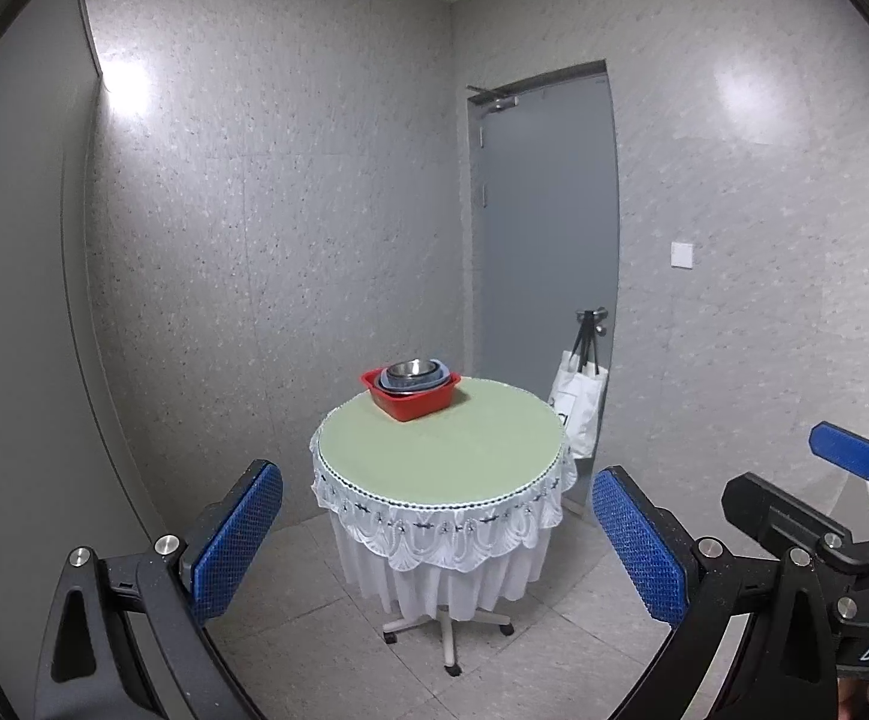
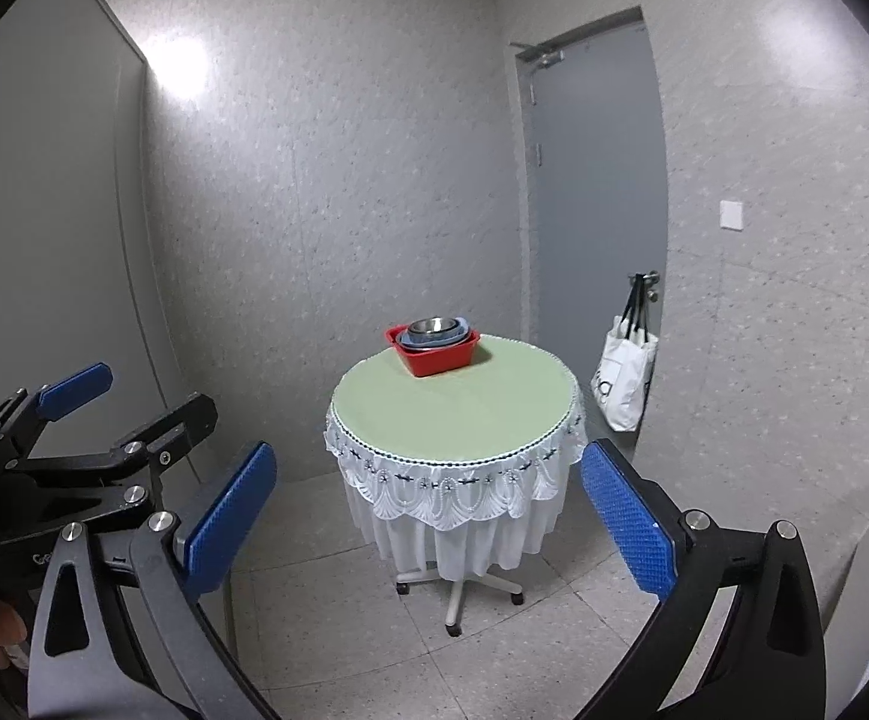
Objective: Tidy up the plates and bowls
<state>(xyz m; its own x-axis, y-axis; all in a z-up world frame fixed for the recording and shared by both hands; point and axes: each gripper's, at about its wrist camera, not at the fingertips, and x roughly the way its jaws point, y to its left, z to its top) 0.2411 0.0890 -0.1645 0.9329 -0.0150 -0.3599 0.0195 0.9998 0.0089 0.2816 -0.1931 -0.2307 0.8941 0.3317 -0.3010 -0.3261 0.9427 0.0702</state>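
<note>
A red square basin (image 1: 413, 402) (image 2: 440, 360) stands at the far edge of a round table (image 1: 440, 456) (image 2: 452, 414). Nested in it are blue bowls (image 1: 419, 383) (image 2: 437, 339) with a steel bowl (image 1: 413, 368) (image 2: 432, 324) on top. My left gripper (image 1: 440, 540) is open and well short of the table, with nothing between its blue pads (image 1: 242, 534). My right gripper (image 2: 428, 516) is also open and empty, its pads (image 2: 626, 516) spread wide. Each gripper shows at the edge of the other's view: the right gripper (image 1: 806, 480) and the left gripper (image 2: 134, 402).
The table has a green top, a white lace cloth and a wheeled base (image 1: 446, 630) (image 2: 458, 588) on a tiled floor. Behind it on the right is a grey door (image 1: 545, 240) (image 2: 593, 180) with a white tote bag (image 1: 578, 408) (image 2: 623, 378) hanging from the handle. Grey walls close in on the corner.
</note>
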